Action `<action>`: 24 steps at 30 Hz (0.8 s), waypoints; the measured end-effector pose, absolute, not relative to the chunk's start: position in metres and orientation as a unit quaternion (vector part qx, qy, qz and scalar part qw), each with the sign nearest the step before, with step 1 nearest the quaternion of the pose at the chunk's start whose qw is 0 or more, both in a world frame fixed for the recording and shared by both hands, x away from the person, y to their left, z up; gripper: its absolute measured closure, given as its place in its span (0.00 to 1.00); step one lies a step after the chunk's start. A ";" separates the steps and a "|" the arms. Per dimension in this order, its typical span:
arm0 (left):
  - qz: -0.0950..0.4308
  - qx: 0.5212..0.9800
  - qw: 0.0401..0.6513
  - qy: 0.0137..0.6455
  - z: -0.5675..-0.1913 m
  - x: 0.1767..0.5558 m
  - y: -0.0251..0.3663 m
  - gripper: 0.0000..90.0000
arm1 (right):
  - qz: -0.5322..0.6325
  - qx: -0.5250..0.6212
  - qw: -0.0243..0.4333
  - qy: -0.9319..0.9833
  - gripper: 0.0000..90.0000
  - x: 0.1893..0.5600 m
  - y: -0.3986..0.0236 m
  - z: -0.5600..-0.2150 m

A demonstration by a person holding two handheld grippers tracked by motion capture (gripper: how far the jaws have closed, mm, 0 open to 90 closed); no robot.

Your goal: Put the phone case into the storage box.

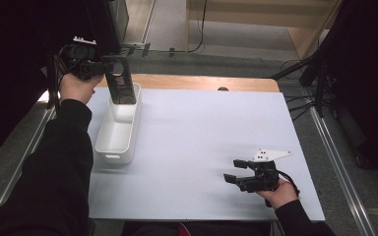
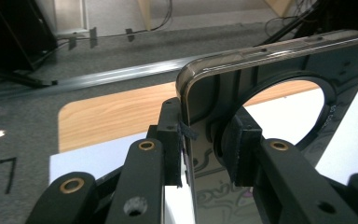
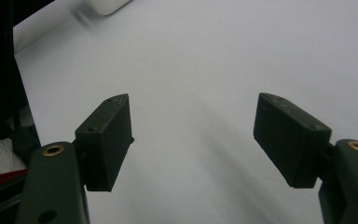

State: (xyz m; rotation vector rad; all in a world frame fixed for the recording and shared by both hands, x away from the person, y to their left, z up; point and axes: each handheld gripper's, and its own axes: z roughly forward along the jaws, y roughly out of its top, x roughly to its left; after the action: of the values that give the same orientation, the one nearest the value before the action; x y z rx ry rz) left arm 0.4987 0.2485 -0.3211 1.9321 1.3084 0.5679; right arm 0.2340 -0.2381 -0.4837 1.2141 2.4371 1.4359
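White rectangular bin (image 1: 118,132) stands on the white surface (image 1: 206,147), at its far left, long side running away from the person; its interior looks bare as far as the high view shows. Left claw (image 1: 109,69) is clamped on a dark phone case (image 1: 119,80), held upright on its short end, lower edge just over or inside the far end of the bin; contact with the bin cannot be told. Left gripper view: the pads (image 2: 170,140) press on the case (image 2: 279,70) from both sides near its edge, and the round cut-out in the case shows the wooden edge and white surface behind it. Right claw (image 1: 236,171) is at the near right of the surface, well apart from the bin, spread wide with nothing between its pads (image 3: 107,135).
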 end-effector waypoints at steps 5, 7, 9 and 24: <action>0.226 0.751 0.354 0.510 -0.327 0.503 0.248 0.79 | 0.466 0.394 0.031 0.792 0.30 0.234 -0.238 -0.484; 0.228 0.749 0.353 0.512 -0.330 0.505 0.247 0.79 | 0.466 0.393 0.032 0.792 0.30 0.234 -0.238 -0.484; 0.227 0.750 0.351 0.512 -0.332 0.507 0.248 0.79 | 0.466 0.393 0.031 0.792 0.30 0.234 -0.238 -0.484; 0.226 0.735 0.366 0.524 -0.350 0.518 0.250 0.79 | 0.466 0.394 0.028 0.791 0.30 0.235 -0.238 -0.484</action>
State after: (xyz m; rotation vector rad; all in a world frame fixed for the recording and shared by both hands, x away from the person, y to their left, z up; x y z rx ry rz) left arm 0.5177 0.2497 -0.3502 1.8905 1.3472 0.5806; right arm 0.2349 -0.2382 -0.4844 1.2169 2.4422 1.4390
